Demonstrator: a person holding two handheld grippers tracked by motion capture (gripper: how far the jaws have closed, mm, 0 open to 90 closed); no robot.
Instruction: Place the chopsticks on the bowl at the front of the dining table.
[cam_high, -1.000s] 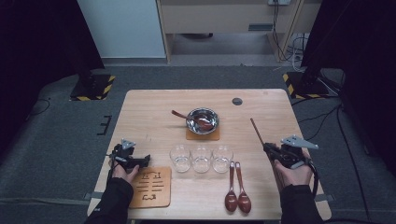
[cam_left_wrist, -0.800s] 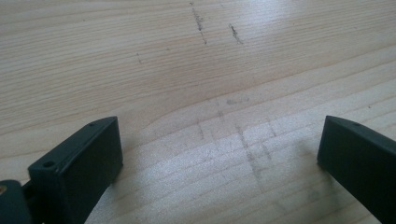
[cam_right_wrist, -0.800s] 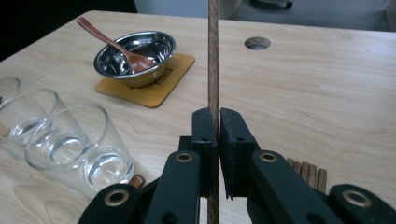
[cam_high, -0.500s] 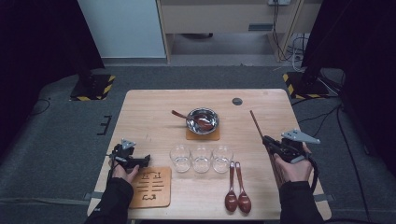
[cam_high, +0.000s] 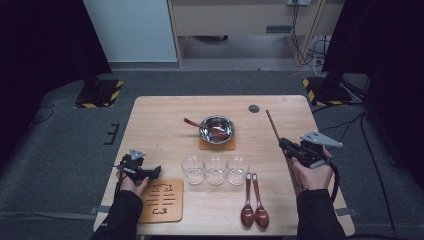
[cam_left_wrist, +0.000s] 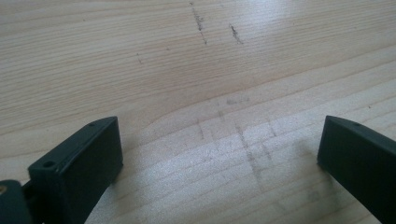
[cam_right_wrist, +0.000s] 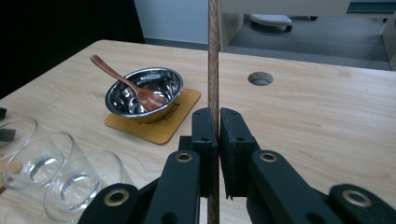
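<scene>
My right gripper (cam_high: 285, 144) is shut on a long thin wooden stick (cam_high: 272, 124) above the table's right side. In the right gripper view the stick (cam_right_wrist: 213, 56) stands upright between the closed pads of the right gripper (cam_right_wrist: 218, 119) and runs out of the top of the picture. At the table's front left, my left gripper (cam_high: 154, 172) rests low and points right. Its jaws stand wide apart over bare wood in the left gripper view, where nothing lies inside the left gripper (cam_left_wrist: 219, 144).
A steel bowl (cam_high: 217, 129) holding a wooden spoon (cam_right_wrist: 133, 88) sits on an orange coaster (cam_high: 217, 145) mid-table. Three empty glasses (cam_high: 215, 169) stand in a row in front of it. Two wooden spoons (cam_high: 254, 207) and a wooden trivet (cam_high: 162, 200) lie near the front edge. A round hole (cam_high: 254, 108) is at the back.
My right gripper has risen a little with the stick held in it. The left gripper has stayed where it was.
</scene>
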